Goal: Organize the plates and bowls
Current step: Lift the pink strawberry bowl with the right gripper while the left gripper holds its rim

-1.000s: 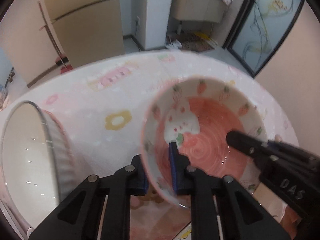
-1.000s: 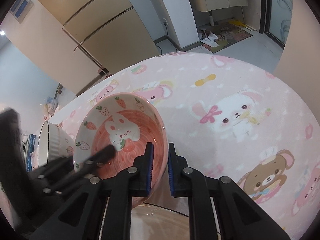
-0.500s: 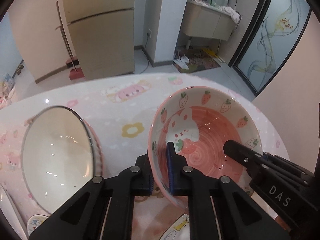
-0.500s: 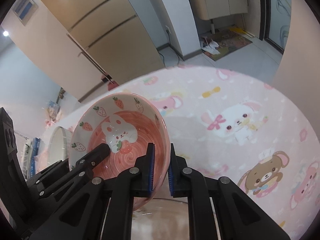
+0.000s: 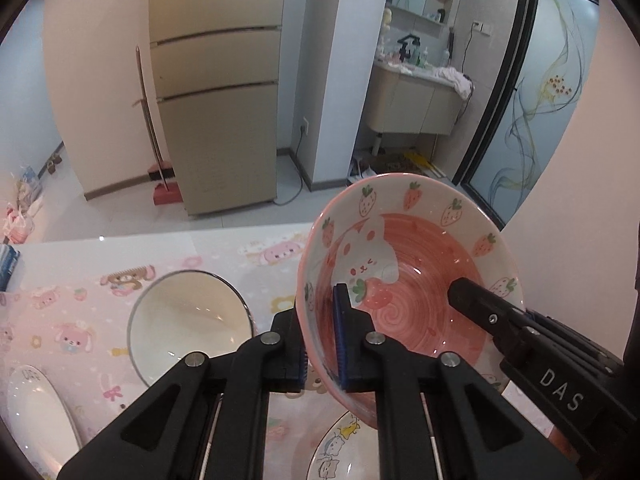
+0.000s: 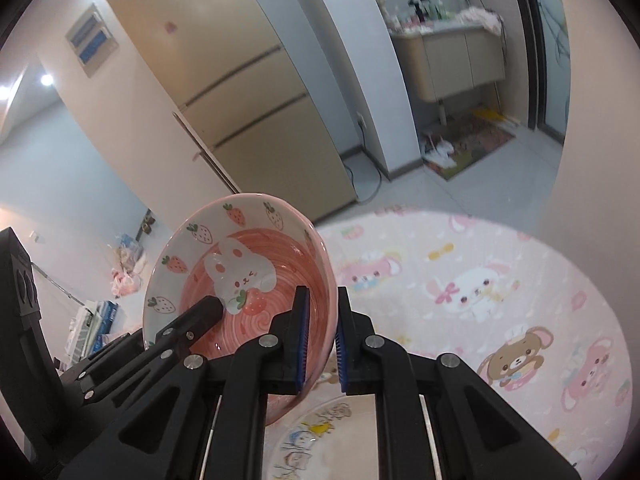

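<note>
A pink bowl with a rabbit and strawberries (image 5: 416,272) hangs in the air above the table, tilted. My left gripper (image 5: 322,344) is shut on its left rim. My right gripper (image 6: 320,336) is shut on its right rim; the bowl also shows in the right wrist view (image 6: 240,280). The right gripper also shows in the left wrist view (image 5: 504,328). A white bowl (image 5: 188,320) stands on the table to the left. A plate with cartoon animals (image 5: 344,448) lies below the held bowl, partly hidden; it also shows in the right wrist view (image 6: 320,440).
The table has a pink cartoon cloth (image 6: 480,288). A white dish (image 5: 36,412) lies at the left front edge. Beyond the table are a beige fridge (image 5: 216,112), a broom, a washbasin cabinet (image 5: 416,108) and a glass door.
Both grippers have lifted the pink bowl higher off the table and tilted it up. The white bowl looks farther below and to the left.
</note>
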Motion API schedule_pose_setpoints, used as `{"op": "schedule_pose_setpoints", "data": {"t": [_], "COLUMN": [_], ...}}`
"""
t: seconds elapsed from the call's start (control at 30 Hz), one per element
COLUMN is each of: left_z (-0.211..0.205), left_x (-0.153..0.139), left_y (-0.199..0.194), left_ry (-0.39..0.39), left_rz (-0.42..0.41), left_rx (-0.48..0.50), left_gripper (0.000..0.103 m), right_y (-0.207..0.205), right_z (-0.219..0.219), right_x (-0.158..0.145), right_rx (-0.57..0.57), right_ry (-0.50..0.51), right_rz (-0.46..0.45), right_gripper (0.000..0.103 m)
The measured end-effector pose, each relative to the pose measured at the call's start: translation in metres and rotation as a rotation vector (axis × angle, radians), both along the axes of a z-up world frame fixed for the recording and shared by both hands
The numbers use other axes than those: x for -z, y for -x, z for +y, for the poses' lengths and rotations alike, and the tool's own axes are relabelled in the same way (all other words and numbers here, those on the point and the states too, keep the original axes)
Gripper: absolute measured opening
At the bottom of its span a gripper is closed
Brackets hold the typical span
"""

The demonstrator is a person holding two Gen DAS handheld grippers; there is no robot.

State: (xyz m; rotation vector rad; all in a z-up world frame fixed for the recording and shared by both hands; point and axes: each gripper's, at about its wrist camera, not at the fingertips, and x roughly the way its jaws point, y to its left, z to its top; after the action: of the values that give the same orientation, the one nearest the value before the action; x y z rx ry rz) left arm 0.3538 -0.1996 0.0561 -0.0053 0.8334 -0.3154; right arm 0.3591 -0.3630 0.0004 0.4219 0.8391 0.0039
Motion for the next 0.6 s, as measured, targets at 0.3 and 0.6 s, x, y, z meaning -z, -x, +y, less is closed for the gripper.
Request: {"op": "schedule_pose_setpoints", "data": {"t": [0.3,0.6], "left_z": [0.041,0.091], "left_x": [-0.062,-0.079], "left_y": [0.034,0.060], "left_ry": [0.067,-0.022], "left_rz": [-0.104,-0.172], "left_rx": [-0.039,-0.103], "left_gripper": [0.008,0.007], "right_y": [0.029,0.048], "right_z": [0.032,0.096], "right_x": [-0.051,-0.071], "right_rx": [-0.051,-0.163], "right_ry": [-0.030,-0.008], "right_rz": [-0.141,-0.197], "right_gripper": [0.014,0.015]}}
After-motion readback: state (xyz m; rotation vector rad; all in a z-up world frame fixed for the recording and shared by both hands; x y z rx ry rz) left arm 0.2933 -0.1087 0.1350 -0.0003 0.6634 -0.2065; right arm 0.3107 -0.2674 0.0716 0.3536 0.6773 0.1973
